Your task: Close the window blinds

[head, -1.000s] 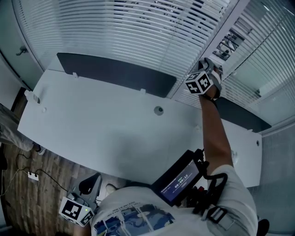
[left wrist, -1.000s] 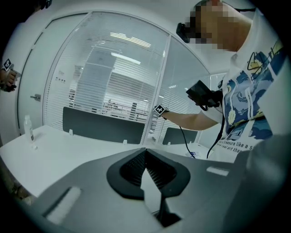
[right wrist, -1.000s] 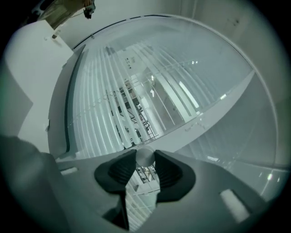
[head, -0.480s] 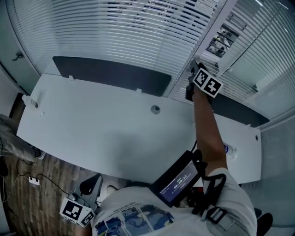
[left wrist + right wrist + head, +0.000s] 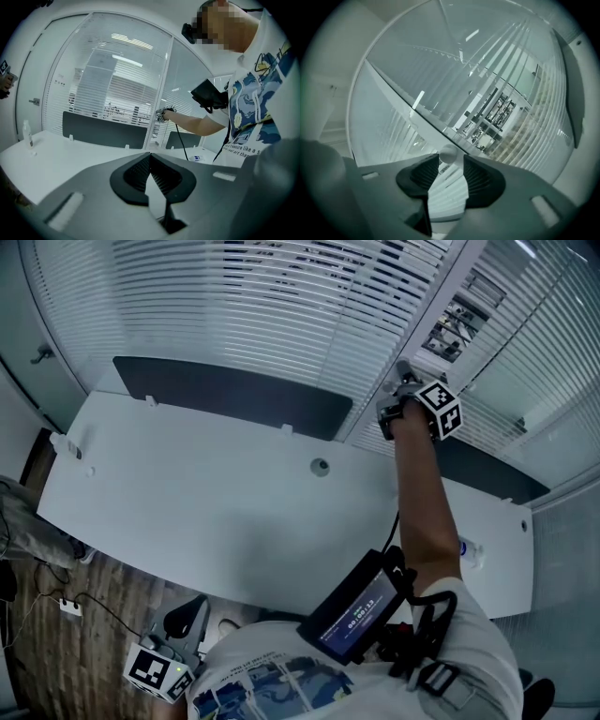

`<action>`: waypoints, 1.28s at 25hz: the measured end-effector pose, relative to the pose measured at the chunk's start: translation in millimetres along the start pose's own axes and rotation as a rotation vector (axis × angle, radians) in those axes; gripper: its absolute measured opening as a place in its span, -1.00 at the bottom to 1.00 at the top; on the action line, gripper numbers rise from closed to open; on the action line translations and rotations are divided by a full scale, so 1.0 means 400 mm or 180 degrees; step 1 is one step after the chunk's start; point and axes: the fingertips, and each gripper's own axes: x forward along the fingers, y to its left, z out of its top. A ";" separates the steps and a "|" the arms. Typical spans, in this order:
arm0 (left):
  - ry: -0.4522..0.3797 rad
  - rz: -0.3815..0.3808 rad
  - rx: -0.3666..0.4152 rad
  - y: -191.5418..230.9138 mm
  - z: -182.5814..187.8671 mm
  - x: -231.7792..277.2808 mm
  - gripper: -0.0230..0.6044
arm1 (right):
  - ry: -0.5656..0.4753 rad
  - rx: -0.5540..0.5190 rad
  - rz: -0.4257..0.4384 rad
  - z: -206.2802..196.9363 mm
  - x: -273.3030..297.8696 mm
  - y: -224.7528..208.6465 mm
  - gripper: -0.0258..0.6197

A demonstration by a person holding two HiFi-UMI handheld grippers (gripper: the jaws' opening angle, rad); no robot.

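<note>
Right gripper [image 5: 401, 388] has edged rightward along the blinds [image 5: 262, 306]. Its fingers stand released around the white knob [image 5: 449, 153], so next comes clenching and twisting it. Left gripper [image 5: 150, 159] is clenched and empty.

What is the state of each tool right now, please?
Left tool: shut, nothing in it.
Right tool: open, with a small white knob between its tips.

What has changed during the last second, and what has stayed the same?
The right gripper rolled at the window frame, its marker cube swinging to the right. Its jaws opened wider around the knob, apparently letting it go. The left gripper and desk stayed put; the blinds look unchanged.
</note>
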 end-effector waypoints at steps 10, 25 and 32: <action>-0.0015 0.0040 0.0008 0.003 -0.006 -0.005 -0.91 | -0.0142 0.0582 0.0224 0.016 0.013 0.009 -0.46; -0.0036 0.0037 0.0003 -0.003 -0.005 -0.003 -0.91 | -0.0041 -0.0118 -0.0004 0.024 0.014 0.014 -0.52; -0.0030 0.0069 -0.0014 0.002 -0.009 -0.009 -0.91 | -0.0008 -0.0871 -0.0298 0.022 0.013 0.025 -0.53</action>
